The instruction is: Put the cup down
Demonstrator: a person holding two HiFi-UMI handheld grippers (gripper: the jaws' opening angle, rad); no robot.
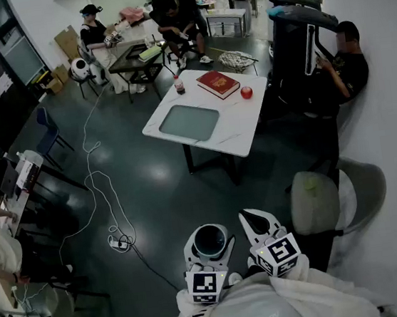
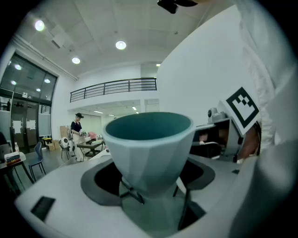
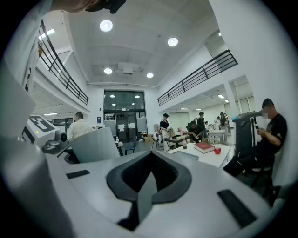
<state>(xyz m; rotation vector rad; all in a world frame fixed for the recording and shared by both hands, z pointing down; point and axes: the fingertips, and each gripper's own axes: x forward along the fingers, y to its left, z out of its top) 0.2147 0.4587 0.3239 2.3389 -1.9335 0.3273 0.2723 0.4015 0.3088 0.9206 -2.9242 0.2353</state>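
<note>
Head view dim overall: dark floor carries soft sheen from overhead light, white table brightest. Gripper views bright, ceiling lights flaring. Strong fisheye bending, black vignette at corners. Cup close to lens, slightly soft; near housing blurred.

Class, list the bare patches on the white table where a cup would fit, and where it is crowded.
Bare: the strip between the grey panel and the right edge of the table, nearer than the apple; the grey panel itself. Crowded: the far end, with bottle, book and apple.
</note>
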